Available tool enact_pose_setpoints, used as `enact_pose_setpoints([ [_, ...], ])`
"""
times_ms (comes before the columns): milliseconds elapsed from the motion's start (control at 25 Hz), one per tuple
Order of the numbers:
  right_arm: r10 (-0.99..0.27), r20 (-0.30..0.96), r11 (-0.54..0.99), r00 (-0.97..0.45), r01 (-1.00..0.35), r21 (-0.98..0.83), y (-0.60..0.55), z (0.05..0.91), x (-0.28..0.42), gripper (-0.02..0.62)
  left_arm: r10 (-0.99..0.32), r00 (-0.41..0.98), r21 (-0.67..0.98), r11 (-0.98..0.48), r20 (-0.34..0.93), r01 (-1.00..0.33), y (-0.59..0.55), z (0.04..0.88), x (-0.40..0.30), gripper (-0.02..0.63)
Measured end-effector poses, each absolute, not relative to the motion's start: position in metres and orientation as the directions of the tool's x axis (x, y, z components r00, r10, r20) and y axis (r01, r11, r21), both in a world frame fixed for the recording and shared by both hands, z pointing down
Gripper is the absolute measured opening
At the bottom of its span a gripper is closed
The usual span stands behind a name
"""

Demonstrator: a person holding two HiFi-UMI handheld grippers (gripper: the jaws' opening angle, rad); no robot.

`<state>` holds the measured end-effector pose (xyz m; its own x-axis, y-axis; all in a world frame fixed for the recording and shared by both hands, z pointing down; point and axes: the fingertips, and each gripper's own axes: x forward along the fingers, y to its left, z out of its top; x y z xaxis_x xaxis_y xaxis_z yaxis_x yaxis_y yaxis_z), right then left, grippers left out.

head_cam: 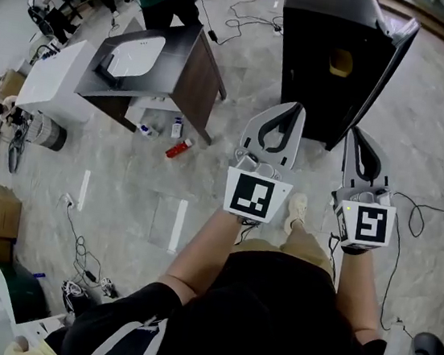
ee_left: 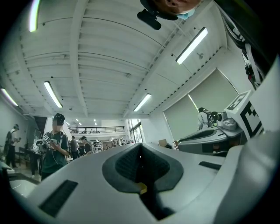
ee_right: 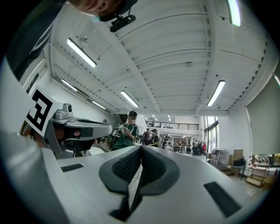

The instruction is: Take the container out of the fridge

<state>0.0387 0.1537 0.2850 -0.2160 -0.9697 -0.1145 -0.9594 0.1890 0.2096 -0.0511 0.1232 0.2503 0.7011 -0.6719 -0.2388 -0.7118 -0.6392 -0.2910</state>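
left gripper (head_cam: 294, 113), right gripper (head_cam: 353, 137): jaws pressed together, nothing held. black fridge (head_cam: 313, 103) ahead; yellowish thing (head_cam: 341, 62) inside, unclear.

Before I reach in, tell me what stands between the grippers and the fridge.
Nothing visible does. Only bare floor lies between the left gripper, the right gripper and the black fridge. Both grippers' jaws are together and empty. The container cannot be made out for certain.

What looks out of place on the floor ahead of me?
A red bottle lies on its side on the floor beside the dark table, and two smaller bottles sit loose near it, at the table's foot. They look dropped rather than stored. Loose cables also trail across the floor.
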Motion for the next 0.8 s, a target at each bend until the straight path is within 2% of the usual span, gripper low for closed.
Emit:
enact_pose_setpoints([
  [440, -0.957, -0.085, 0.252, -0.278, -0.939, 0.234, -0.029, 0.277, 0.112, 0.037, -0.708, 0.673, -0.261, -0.623, -0.212, -0.737, -0.050, 0.253, 0.026, 0.023],
  [800, -0.954, -0.047, 0.283, -0.298, -0.939, 0.197, -0.105, 0.292, 0.173, 0.037, -0.735, 0.660, -0.282, -0.607, -0.156, -0.743, -0.126, 0.268, 0.088, 0.023],
])
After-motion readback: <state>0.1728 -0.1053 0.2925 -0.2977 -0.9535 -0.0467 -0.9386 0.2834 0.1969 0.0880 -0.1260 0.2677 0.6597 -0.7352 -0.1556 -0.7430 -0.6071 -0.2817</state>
